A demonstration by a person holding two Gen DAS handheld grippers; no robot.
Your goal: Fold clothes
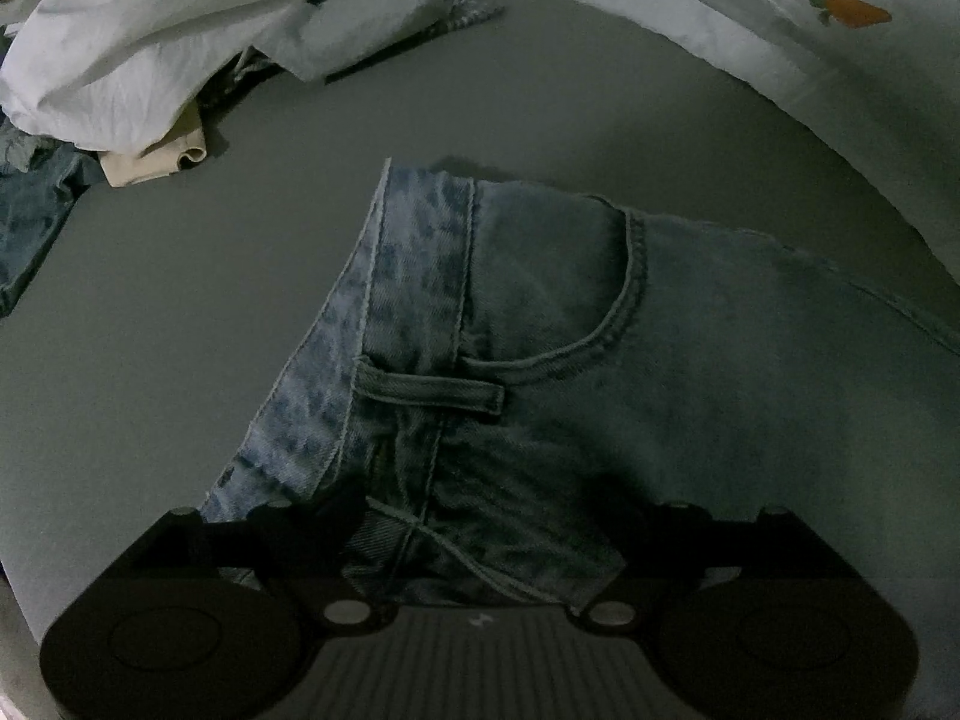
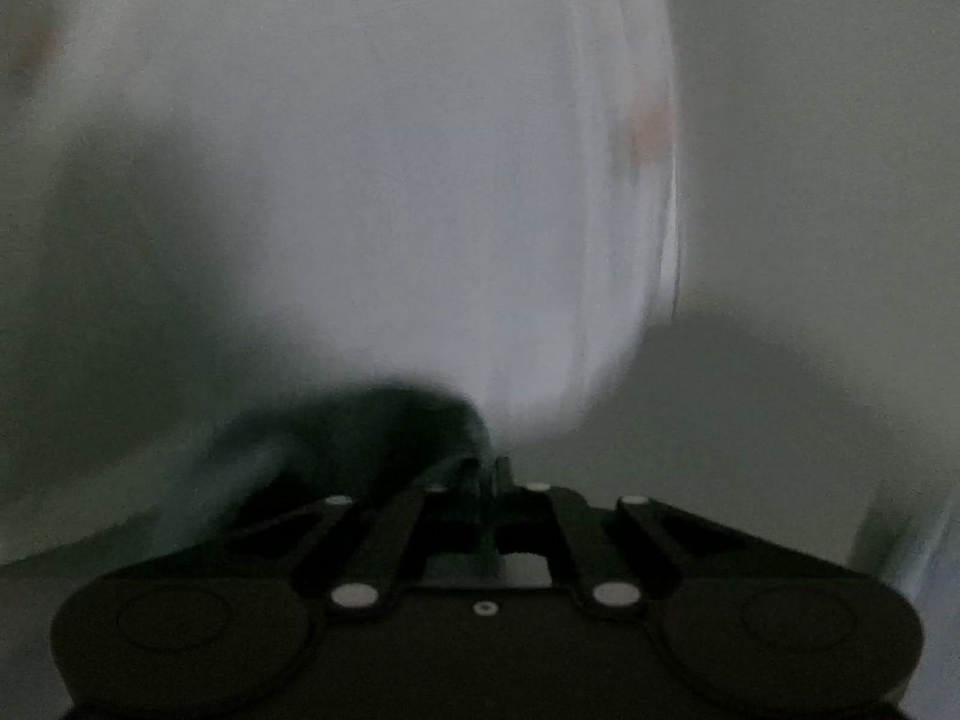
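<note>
A pair of light blue jeans lies on the grey surface in the left wrist view, waistband and belt loop toward the camera. My left gripper hovers right over the waistband, its jaws spread wide apart with denim between them, gripping nothing that I can see. The right wrist view is blurred. My right gripper is shut, and a dark fold of cloth, probably the jeans, runs into its closed tips. A white cloth with a faint orange mark fills the view behind it.
A pile of white, beige and denim clothes lies at the far left. A white sheet with a carrot print runs along the far right edge.
</note>
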